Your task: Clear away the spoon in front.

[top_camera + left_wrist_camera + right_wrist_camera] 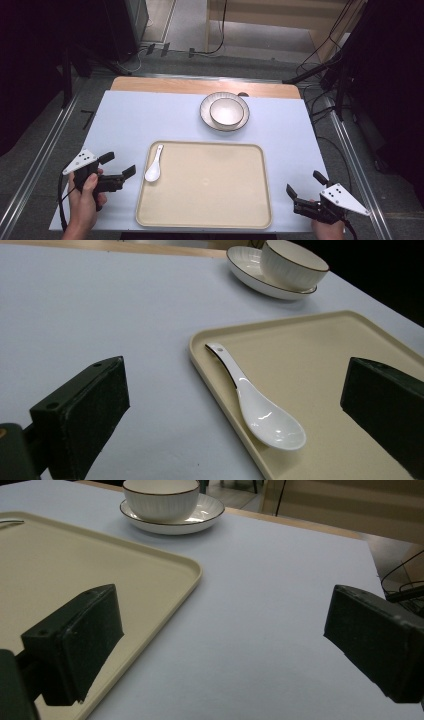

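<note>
left tongs [119,165]: wide open, nothing between the jaws. Sitting low over the tabletop [125,120] just off the tray's left edge, jaws aimed right, toward the tray.

right tongs [304,184]: also spread wide and empty, parked off the tray's near right corner with the jaws pointing up and left.

left hand [86,197]: comes in from the bottom left, fingers wrapped round the handle, grey three-cornered plate on top.

right hand [327,227]: barely pokes in at the bottom right edge, gripping its handle.

spoon [154,164]: white glossy ceramic soup spoon, deep rounded bowl, short handle with a dark line along its edge and a small hole at the tip. It lies inside the tray by the left rim, bowl end nearer the person, handle pointing away. In the left gripper view the spoon [257,402] sits between the two jaws but farther out, touching neither.

tray [250,210]: pale beige, rounded corners, raised lip, centred at the near side of the tabletop. Its corner [192,570] runs past the left jaw in the right gripper view.

small bowl [226,111]: white, ribbed outside, dark rim, standing in the plate.

plate [206,112]: white, same dark rim, beyond the tray's far edge, well apart from both tongs.

tabletop extra: pale lavender-blue sheet on top, wood strip showing along the far edge.
</note>
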